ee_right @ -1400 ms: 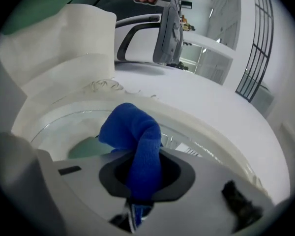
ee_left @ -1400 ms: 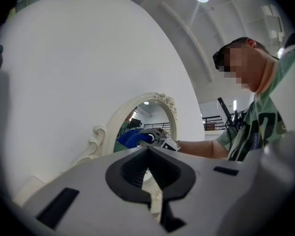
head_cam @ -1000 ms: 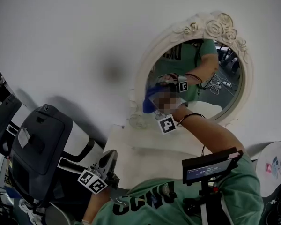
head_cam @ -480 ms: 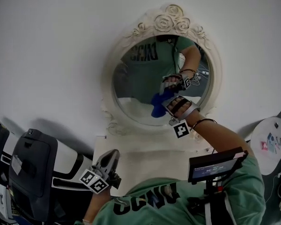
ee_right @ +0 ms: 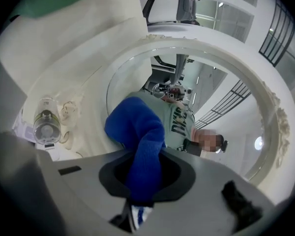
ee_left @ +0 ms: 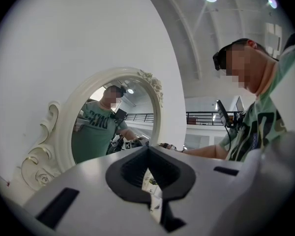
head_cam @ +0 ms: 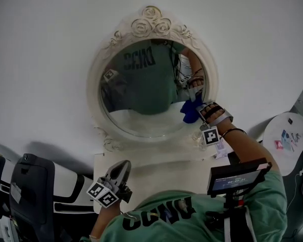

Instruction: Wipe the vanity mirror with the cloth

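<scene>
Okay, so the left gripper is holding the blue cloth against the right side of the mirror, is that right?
Not the left. The right gripper is holding the blue cloth against the right side of the mirror; the right gripper view shows the cloth clamped between its jaws. The left gripper is shut on nothing.

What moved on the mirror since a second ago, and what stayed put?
The right claw, shut on the blue cloth, slid the cloth across the vanity mirror, from the left edge of the glass to its lower right edge. The head camera swung too, so the mirror sits further left in that view. Unchanged: the cloth stays gripped, and the left claw stays low over the white vanity top, shut and empty.
</scene>
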A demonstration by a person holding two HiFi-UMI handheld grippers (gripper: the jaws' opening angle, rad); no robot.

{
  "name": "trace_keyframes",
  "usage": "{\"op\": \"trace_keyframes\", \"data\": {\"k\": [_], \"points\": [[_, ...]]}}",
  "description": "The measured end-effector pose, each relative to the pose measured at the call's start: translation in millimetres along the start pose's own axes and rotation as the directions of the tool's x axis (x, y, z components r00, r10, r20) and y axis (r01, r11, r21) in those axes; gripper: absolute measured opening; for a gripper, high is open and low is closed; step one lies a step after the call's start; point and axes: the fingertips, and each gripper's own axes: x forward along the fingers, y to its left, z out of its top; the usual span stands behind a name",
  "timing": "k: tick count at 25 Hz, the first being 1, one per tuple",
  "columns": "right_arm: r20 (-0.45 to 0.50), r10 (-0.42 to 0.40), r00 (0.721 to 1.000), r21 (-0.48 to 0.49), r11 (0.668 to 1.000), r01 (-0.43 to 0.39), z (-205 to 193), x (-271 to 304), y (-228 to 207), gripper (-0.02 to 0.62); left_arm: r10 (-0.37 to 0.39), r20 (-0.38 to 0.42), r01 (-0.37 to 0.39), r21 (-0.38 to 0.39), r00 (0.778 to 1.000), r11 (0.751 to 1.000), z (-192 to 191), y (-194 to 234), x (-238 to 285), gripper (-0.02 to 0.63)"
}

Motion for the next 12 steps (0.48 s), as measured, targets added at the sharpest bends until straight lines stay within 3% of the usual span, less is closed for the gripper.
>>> {"op": "trace_keyframes", "data": {"k": [7,9,12], "points": [[-0.004,0.007,1.000,0.044,0.999,-0.007,8.2,-3.7,-10.1,0.049,0.037,0.013,-0.037,0.011,0.999,0.999,3.1,2.2,-13.2,0.000],[0.032,-0.026,0.999,0.030,0.999,0.026,29.0,-4.8,-25.4,0.049,0.057,0.023,-0.057,0.008,0.998,0.998,4.3,5.7,-21.9,0.000],[0.152,-0.091,0.984,0.006,0.996,0.091,93.2,0.9,-55.9,0.049,0.093,0.044,-0.093,0.004,0.995,0.996,6.8,10.2,-38.2,0.000]]}}
